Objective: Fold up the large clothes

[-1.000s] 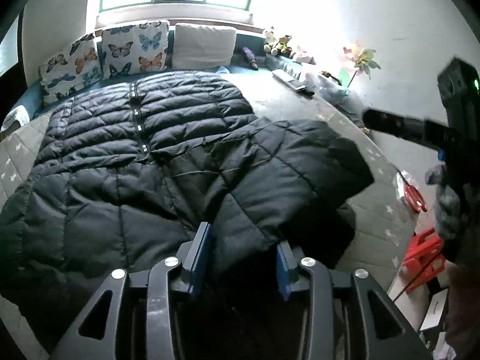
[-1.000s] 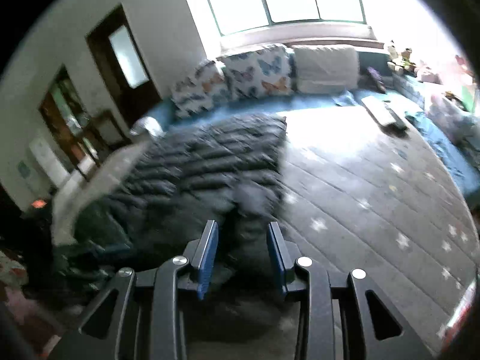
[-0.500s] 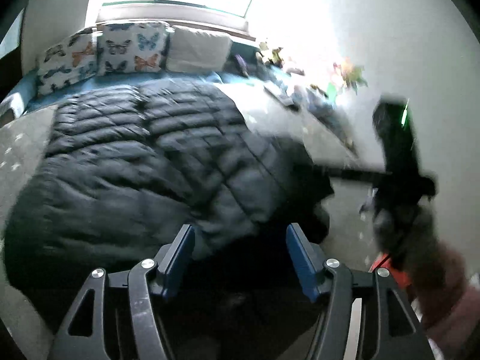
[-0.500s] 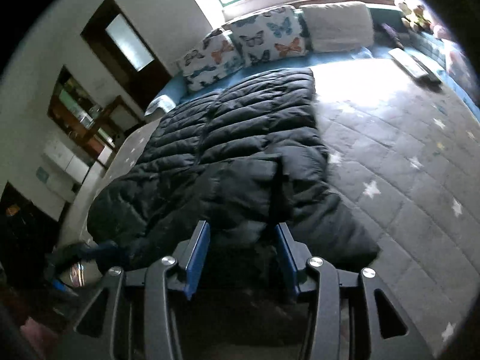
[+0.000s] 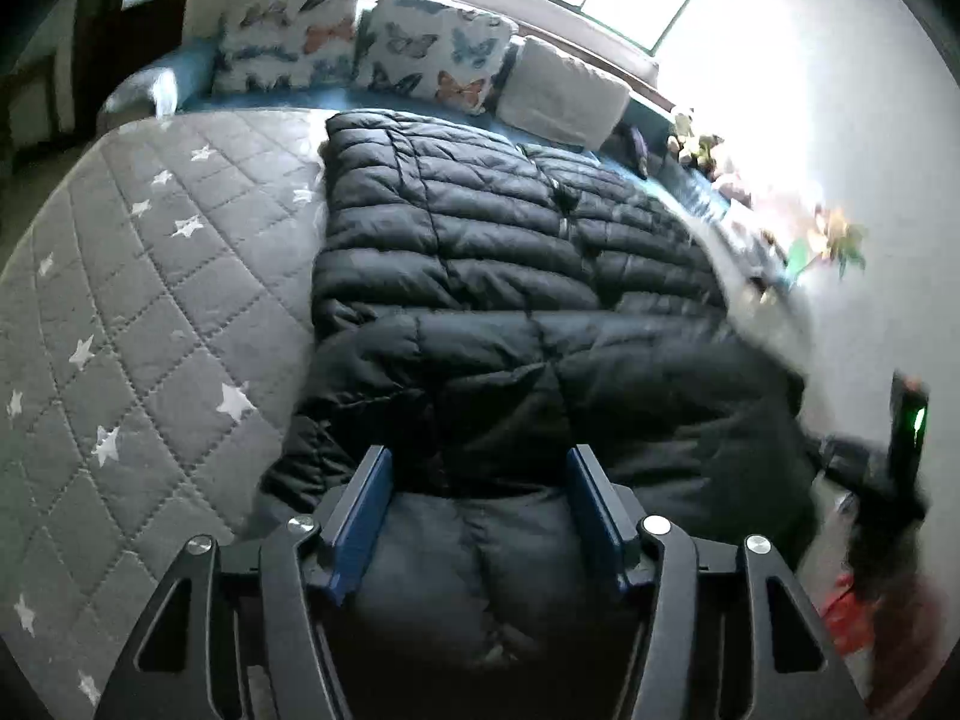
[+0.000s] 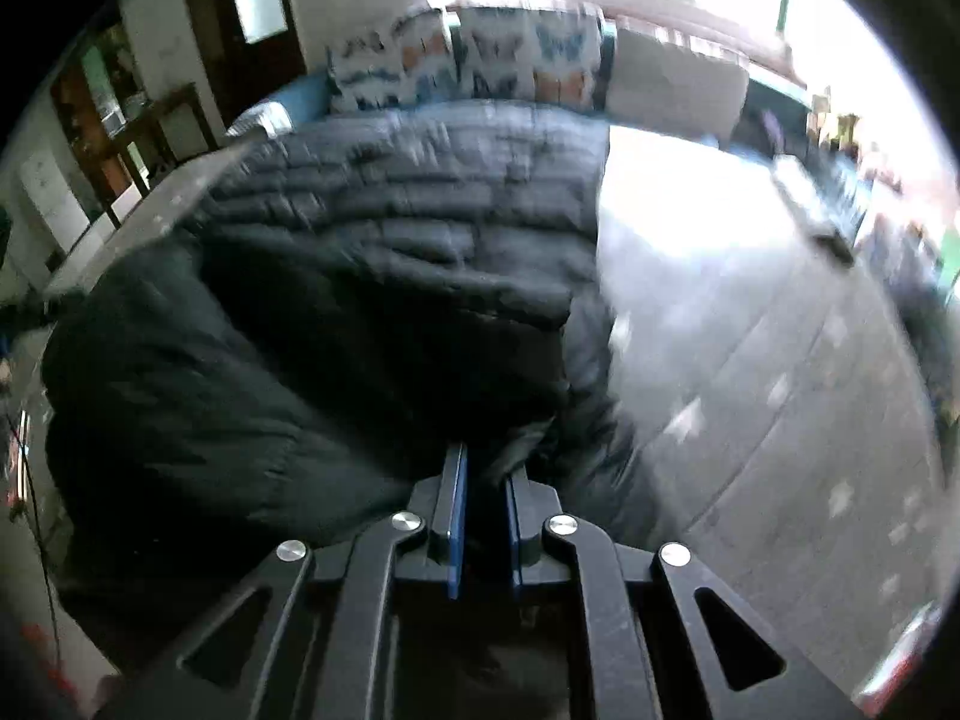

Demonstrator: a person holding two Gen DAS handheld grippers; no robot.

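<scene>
A black quilted puffer jacket (image 5: 510, 252) lies on the grey star-quilted bed, its near part folded over itself. My left gripper (image 5: 477, 468) is open, its blue pads either side of a puffy near fold of the jacket, not pinching it. In the blurred right wrist view the jacket (image 6: 336, 312) bulges up at left. My right gripper (image 6: 485, 468) is shut on the jacket's near edge, with dark fabric between the pads. The right gripper also shows at the right edge of the left wrist view (image 5: 900, 450).
Grey quilted bed cover (image 5: 138, 312) spreads left of the jacket and, in the right wrist view (image 6: 750, 330), to its right. Butterfly pillows (image 5: 390, 48) and a white pillow (image 5: 564, 96) line the far edge. Toys and clutter (image 5: 828, 240) sit by the right wall.
My right gripper has closed on the jacket's edge and moves, blurring its view. My left gripper has shifted left, still open over the near fold.
</scene>
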